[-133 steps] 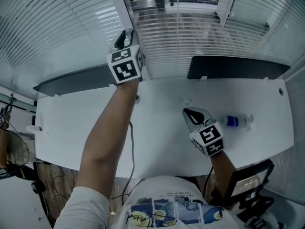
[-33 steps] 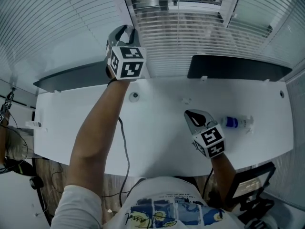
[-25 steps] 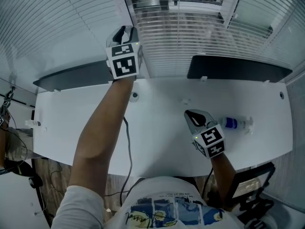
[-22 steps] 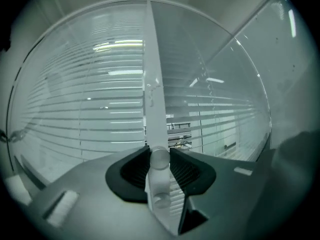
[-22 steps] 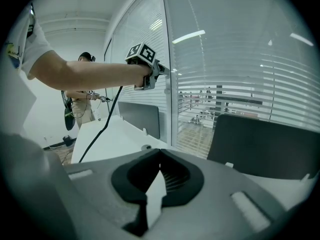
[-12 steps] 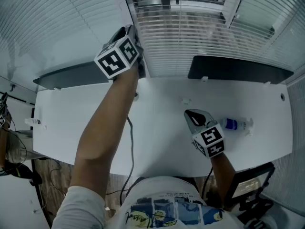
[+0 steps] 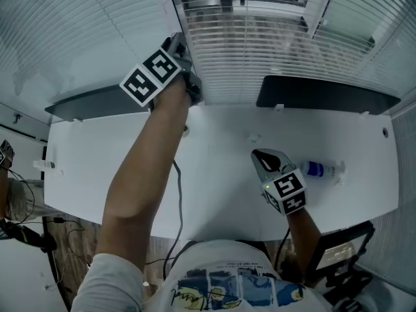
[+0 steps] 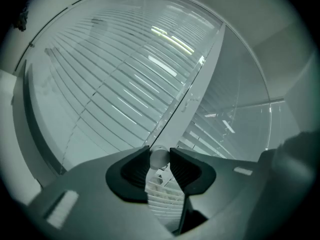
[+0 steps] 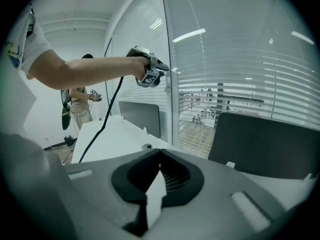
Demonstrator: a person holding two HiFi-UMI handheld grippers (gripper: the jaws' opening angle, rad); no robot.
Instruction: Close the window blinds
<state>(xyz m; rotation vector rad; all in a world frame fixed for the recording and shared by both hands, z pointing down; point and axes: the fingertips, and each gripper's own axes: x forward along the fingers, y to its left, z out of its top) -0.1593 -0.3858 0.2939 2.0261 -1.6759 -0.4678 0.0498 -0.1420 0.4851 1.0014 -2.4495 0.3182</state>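
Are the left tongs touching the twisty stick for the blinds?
Touching. Left gripper view: the left tongs' pads press the stick on both sides.

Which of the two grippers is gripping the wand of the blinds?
The left gripper, raised at the blinds: its jaws clamp the round-ended wand. The right gripper, low by the table, is shut and empty.

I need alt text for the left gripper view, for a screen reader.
The left gripper is closed on the round end of the blind wand, which rises diagonally to the upper right. White blind slats fill the left; a glass pane is at right.
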